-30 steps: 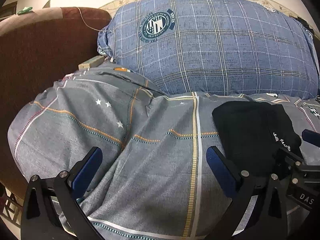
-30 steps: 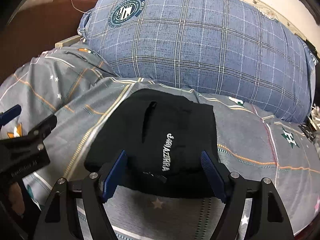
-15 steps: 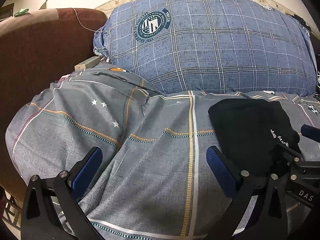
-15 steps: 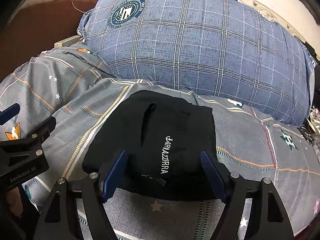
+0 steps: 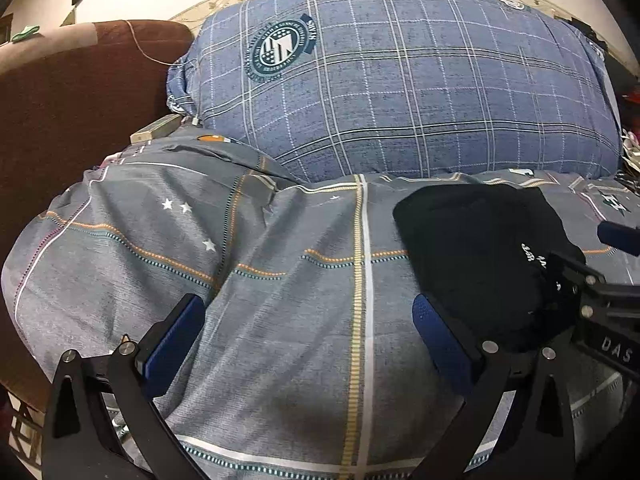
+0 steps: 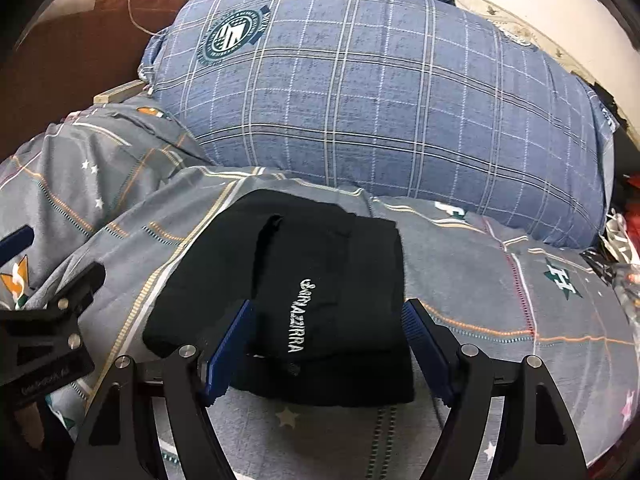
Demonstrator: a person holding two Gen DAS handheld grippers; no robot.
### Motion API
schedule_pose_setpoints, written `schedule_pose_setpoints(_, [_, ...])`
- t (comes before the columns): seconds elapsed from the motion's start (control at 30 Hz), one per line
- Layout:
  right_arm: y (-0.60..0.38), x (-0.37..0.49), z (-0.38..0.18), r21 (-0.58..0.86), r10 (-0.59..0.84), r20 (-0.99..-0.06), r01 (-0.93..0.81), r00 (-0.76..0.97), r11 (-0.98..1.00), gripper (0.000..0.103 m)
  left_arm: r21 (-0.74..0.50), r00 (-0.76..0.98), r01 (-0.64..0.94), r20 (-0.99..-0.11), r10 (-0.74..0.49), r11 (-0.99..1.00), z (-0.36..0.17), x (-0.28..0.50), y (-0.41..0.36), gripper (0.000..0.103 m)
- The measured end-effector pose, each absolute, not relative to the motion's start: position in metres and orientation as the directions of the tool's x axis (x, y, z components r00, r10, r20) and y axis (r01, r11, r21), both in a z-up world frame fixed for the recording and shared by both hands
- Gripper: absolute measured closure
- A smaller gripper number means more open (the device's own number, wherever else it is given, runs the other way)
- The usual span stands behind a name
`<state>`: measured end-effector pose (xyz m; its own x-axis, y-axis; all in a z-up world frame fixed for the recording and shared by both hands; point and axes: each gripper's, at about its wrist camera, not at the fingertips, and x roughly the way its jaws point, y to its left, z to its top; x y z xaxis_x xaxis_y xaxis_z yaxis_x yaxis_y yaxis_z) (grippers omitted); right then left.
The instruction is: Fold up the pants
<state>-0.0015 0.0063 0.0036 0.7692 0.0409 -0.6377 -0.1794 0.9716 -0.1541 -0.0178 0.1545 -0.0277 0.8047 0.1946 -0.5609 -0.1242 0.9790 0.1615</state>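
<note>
Lying folded into a compact black bundle on the bed: the pants, resting on the grey striped bedcover in front of a big blue plaid pillow. Running its long axis away from the right wrist camera, near edge toward the lens, far edge toward the pillow. Showing white lettering along that same axis, plus a dark slit of a pocket opening to the left of it.

Hanging released over the near end of the bundle: the right claw, blue pads spread wide, 1 on each side of the fabric; whether the pads are touching the cloth, hard to tell, but no pinching or bunching seen.

Hanging released too: the left claw, spread wide over bare bedcover, nothing between its pads, pants lying off to its right.

Appearing only in the left wrist view: a brown sofa back with a thin cord draped over it, a framed picture high on the wall, and the right claw's frame covering part of the lettering. Appearing only in the right wrist view: the whole top face of the bundle, its full lettering, the pocket slit, and clutter at the bed's right edge. Showing in both: dark clothing lying on top of the pillow.
</note>
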Motion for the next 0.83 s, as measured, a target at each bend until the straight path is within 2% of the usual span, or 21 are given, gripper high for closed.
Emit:
schedule_pose_setpoints(0.53, [-0.001,0.004,-0.001,-0.097,0.067,-0.661,-0.174,0.747,0.980,0.025,0.119,0.825,-0.044,-0.556,0.104,0.992,-0.023,-0.024,0.141,0.000])
schedule_pose_setpoints(0.83, [0.001,0.009,-0.006,-0.110,0.062,-0.666,-0.180,0.744,0.978,0.025,0.092,0.827,-0.016,-0.559,0.066,0.996,-0.025,-0.023,0.139,0.000])
